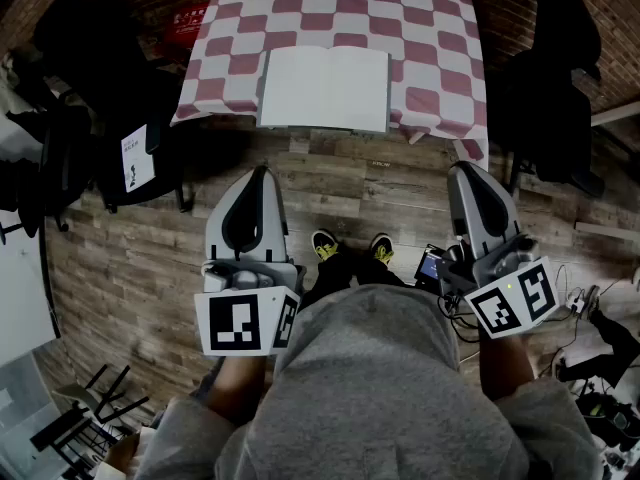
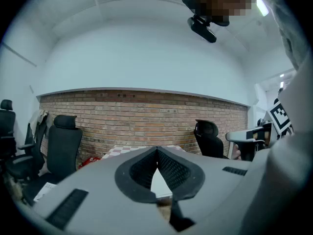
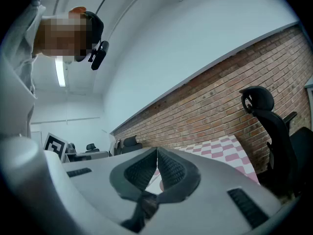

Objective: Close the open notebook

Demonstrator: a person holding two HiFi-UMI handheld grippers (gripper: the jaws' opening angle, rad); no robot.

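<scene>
Open notebook on the table, both grippers closed and empty, held short of it.

Head view: the notebook [image 1: 325, 88] lies open and flat, blank pages up, at the near edge of the table [image 1: 420, 28] with its red-and-white checked cloth. The left gripper [image 1: 259, 172] and right gripper [image 1: 465, 168] hang over the wooden floor [image 1: 370, 183] in front of the table, well apart from each other and clear of the notebook. Left gripper view: the jaws meet at their tips with nothing between them. A slice of white page shows below them, and a brick wall [image 2: 142, 116] stands behind. Right gripper view: the jaws are likewise pressed together and hold nothing. The checked cloth lies beyond them, with a black office chair [image 3: 269, 126] at the right.
</scene>
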